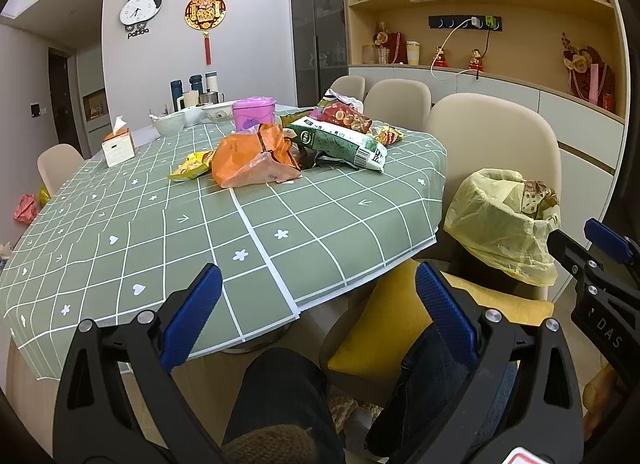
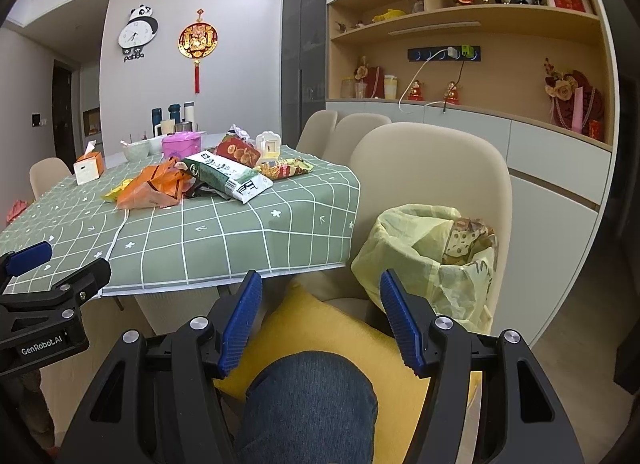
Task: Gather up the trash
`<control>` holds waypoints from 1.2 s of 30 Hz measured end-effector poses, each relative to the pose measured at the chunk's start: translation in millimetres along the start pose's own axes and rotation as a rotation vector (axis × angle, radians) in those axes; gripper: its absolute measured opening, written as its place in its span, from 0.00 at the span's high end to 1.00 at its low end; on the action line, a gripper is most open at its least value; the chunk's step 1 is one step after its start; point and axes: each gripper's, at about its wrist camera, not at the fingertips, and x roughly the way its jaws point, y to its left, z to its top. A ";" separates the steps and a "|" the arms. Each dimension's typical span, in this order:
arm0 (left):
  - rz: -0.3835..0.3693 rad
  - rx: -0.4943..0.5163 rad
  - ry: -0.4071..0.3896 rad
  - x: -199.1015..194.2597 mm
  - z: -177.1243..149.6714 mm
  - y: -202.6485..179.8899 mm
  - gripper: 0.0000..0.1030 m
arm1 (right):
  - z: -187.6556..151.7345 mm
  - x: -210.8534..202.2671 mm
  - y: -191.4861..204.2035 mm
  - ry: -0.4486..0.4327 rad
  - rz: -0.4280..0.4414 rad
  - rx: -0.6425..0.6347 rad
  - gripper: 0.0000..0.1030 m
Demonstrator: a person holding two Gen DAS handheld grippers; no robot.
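Observation:
A heap of snack wrappers lies in the middle of the green checked table: an orange bag, a green and white packet, a red bag and small yellow packets. On the chair to the right stands a bin lined with a yellow bag, with a wrapper inside. My left gripper hangs open and empty over the table's near edge. My right gripper is open and empty above a knee, left of the bin.
A tissue box, bowls, a pink tub and flasks stand at the table's far side. Beige chairs ring the table; a yellow cushion lies on the near one. Shelves and cabinets line the right wall.

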 end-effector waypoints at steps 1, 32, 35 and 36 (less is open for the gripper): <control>-0.001 -0.001 0.000 0.3 0.0 0.1 0.10 | 0.0 -0.1 -0.2 0.000 0.000 0.001 0.43; -0.003 0.003 -0.002 -1.0 -0.7 -3.4 0.10 | -3.8 -0.9 -0.6 0.002 -0.002 0.005 0.43; -0.003 0.003 -0.003 -1.0 -0.7 -3.4 0.10 | -3.7 -0.6 -0.7 0.003 -0.002 0.006 0.43; -0.003 0.003 -0.003 -1.2 -0.8 -3.7 0.10 | -3.7 -0.6 -0.7 0.003 -0.002 0.006 0.43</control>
